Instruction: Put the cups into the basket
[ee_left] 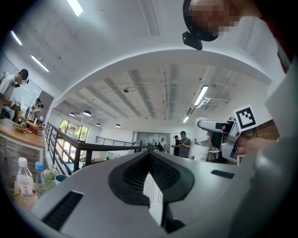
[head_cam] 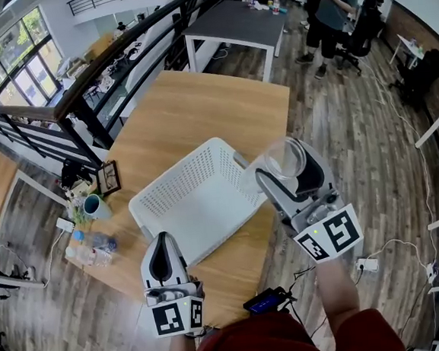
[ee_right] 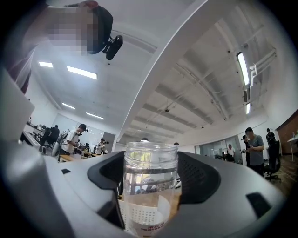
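Wooden table (head_cam: 199, 111) noted, long and light-toned. At its left edge stand clear water bottles (head_cam: 89, 253) and a teal mug (head_cam: 96, 207), with a small framed picture (head_cam: 110, 177) just beyond them.

My left gripper (head_cam: 164, 248) is near the table's front edge, just short of the white basket (head_cam: 175, 175). In the left gripper view its jaws are pressed together at the tips with nothing caught between them (ee_left: 150, 160). A sliver of perforated white plastic shows through the slit lower down.

White perforated basket sits mid-table, turned at an angle, and apart from the items at the left edge.

My right gripper (head_cam: 290, 174) pinches a clear plastic cup (head_cam: 281, 158), one pad on each side of its wall. In the head view the cup overlaps the basket's right-hand corner; I cannot tell whether it is touching the rim. In the right gripper view the cup (ee_right: 150, 186) stands upright between the jaws (ee_right: 151, 179), mouth up, with a pale printed label near its base. The basket's perforated wall shows through its lower half.

Further right and well beyond the table, a person (head_cam: 331, 8) stands on the plank floor.
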Motion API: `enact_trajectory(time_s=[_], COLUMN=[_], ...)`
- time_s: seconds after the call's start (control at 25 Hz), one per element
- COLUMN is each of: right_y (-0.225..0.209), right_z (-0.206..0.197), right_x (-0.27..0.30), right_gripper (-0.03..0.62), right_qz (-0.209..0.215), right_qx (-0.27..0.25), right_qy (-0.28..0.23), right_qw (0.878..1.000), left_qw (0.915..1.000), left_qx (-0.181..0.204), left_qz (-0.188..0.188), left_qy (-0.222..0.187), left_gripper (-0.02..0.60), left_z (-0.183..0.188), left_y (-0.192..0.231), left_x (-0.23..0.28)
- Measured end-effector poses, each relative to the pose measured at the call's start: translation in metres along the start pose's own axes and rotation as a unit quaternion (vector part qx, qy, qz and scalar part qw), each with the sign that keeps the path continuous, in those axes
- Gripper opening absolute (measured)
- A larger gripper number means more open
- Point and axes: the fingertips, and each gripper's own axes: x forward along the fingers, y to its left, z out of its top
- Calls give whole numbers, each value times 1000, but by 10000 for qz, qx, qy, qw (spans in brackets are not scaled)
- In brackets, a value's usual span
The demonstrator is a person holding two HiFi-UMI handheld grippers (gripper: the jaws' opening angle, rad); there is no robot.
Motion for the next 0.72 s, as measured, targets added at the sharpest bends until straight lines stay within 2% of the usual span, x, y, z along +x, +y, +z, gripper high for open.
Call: enact_trajectory(time_s=[0.32, 0.72], right_y=[7, 18], right_z=[-10, -49], right_x=[44, 84], right_gripper=[353, 353], right_qz=[350, 659], right_qx=[-22, 384], right_qy=[99, 393], right_qw=[9993, 9963], left_qw=[9999, 9996], left_qx=[-54, -82], left_qz=[95, 259], left_qy=[4, -1], left_gripper=[0, 0], left_z=[-2, -2], left_y=[8, 16], left_x=[-8, -23])
